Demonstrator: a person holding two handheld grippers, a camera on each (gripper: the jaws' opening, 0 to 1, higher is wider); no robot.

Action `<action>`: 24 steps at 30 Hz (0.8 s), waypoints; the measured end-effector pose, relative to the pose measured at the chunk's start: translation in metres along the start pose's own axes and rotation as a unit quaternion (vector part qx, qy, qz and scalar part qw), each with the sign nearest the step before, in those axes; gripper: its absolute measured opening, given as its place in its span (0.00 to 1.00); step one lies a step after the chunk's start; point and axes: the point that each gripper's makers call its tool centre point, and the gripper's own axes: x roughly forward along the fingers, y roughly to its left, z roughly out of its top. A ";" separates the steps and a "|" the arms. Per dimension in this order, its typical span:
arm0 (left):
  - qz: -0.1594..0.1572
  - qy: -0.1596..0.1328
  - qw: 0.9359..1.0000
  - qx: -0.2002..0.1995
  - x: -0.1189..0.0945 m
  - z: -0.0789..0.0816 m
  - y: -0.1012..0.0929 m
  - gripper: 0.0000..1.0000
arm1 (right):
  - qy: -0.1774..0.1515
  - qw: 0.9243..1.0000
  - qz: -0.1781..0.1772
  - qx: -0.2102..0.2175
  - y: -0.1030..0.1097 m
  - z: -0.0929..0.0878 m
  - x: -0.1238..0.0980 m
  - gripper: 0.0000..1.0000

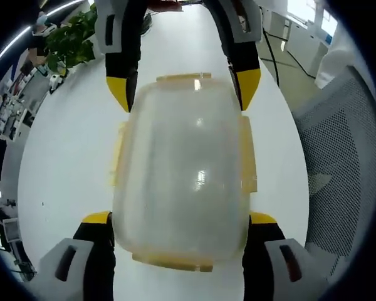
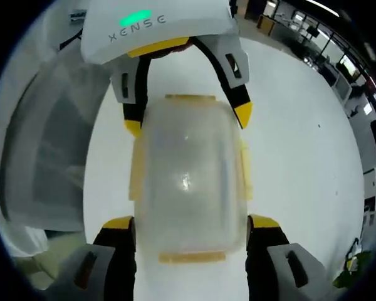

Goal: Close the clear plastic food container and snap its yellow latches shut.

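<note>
The clear plastic container lies with its lid on, on the white table. Yellow latches run along its long sides and flare slightly outward; another latch sits at the far end. My left gripper has its jaws wide, pressed against both sides of the near end. The right gripper comes from the top and clamps the far end the same way. In the right gripper view, my right gripper grips the near end of the container, and the left gripper holds the far end.
A grey mesh chair stands beside the table's edge, seen also as the chair in the right gripper view. A green plant stands past the table's far side. Bare table surrounds the container.
</note>
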 end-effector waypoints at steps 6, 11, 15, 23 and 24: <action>0.003 0.003 1.000 -0.013 -0.004 -0.011 -0.004 0.85 | 0.005 1.000 0.003 -0.013 0.002 0.011 0.004 0.71; 0.006 0.003 1.000 -0.021 -0.008 -0.021 -0.006 0.85 | 0.004 1.000 0.006 -0.020 0.004 0.021 0.007 0.71; 0.008 0.005 1.000 -0.026 -0.011 -0.029 -0.008 0.85 | 0.004 1.000 0.007 -0.025 0.006 0.030 0.011 0.71; 0.011 0.011 0.999 -0.033 -0.019 -0.049 -0.012 0.85 | -0.002 0.999 0.010 -0.032 0.009 0.049 0.016 0.71; 0.011 0.013 0.999 -0.033 -0.020 -0.050 -0.012 0.85 | -0.002 0.999 0.010 -0.032 0.010 0.051 0.017 0.71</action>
